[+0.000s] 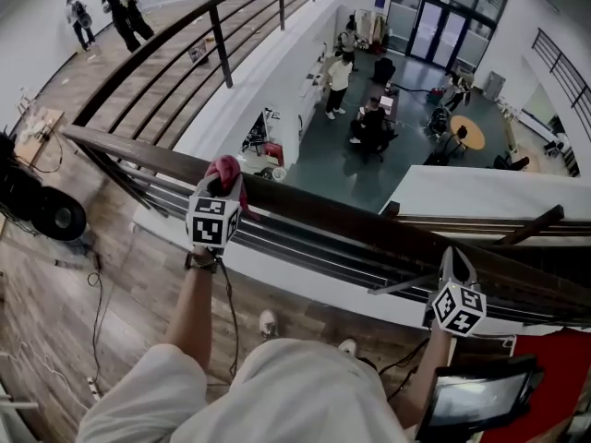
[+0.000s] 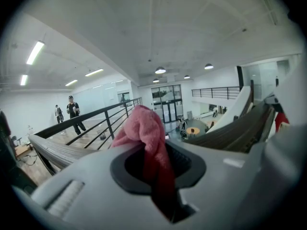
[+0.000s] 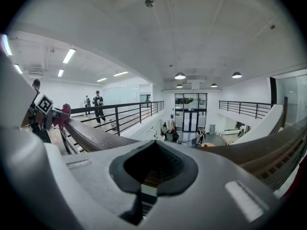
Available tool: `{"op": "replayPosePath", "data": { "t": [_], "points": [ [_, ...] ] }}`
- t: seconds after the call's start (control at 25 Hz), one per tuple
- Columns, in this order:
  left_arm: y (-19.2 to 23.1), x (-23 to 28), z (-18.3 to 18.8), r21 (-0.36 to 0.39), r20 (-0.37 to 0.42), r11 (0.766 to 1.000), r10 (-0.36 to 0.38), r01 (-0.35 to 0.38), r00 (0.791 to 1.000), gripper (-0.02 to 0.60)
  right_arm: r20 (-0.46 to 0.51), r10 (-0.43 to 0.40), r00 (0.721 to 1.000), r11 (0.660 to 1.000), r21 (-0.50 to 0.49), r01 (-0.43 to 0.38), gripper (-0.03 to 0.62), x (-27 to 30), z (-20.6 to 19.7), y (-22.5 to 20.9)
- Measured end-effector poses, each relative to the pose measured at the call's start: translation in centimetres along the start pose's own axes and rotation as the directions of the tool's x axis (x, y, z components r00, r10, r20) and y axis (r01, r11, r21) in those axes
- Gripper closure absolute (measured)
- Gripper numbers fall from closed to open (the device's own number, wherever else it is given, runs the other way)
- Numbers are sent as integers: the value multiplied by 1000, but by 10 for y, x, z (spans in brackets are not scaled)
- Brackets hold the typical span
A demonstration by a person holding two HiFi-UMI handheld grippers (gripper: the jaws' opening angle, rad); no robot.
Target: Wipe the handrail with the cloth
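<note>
A dark wooden handrail runs from the left edge down to the right, above metal rails. My left gripper is shut on a pink cloth, which lies on the rail's top near its left part. In the left gripper view the cloth bulges out from between the jaws of the left gripper. My right gripper sits at the rail further right, shut with nothing in it. In the right gripper view the right gripper points along the handrail, with the cloth far left.
Beyond the rail is a drop to a lower floor with people and a round table. A black railing lines a side walkway where two people stand. A screen is at bottom right. Cables lie on the wood floor.
</note>
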State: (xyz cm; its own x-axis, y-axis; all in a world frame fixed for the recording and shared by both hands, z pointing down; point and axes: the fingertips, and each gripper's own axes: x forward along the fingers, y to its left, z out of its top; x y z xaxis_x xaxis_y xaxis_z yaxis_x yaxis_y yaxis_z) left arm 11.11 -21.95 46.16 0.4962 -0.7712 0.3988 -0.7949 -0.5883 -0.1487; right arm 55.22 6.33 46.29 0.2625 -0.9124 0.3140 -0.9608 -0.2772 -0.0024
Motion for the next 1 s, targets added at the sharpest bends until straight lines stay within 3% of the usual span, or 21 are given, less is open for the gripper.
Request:
{"op": "replayPosePath", "data": {
  "t": [0.36,0.6,1.0],
  "points": [
    [-86,4,14,76,-20,992,-99,100,995,514,-21,27,999,999,35,-26,592,4,-3,4],
    [-144,1,22,89,-33,979,-182,185,983,514,6,80,997,995,52,-80,592,5,1,12],
    [-186,3,29,61,-35,976,-207,209,978,514,36,128,991,991,19,-129,592,-2,14,1]
  ]
}}
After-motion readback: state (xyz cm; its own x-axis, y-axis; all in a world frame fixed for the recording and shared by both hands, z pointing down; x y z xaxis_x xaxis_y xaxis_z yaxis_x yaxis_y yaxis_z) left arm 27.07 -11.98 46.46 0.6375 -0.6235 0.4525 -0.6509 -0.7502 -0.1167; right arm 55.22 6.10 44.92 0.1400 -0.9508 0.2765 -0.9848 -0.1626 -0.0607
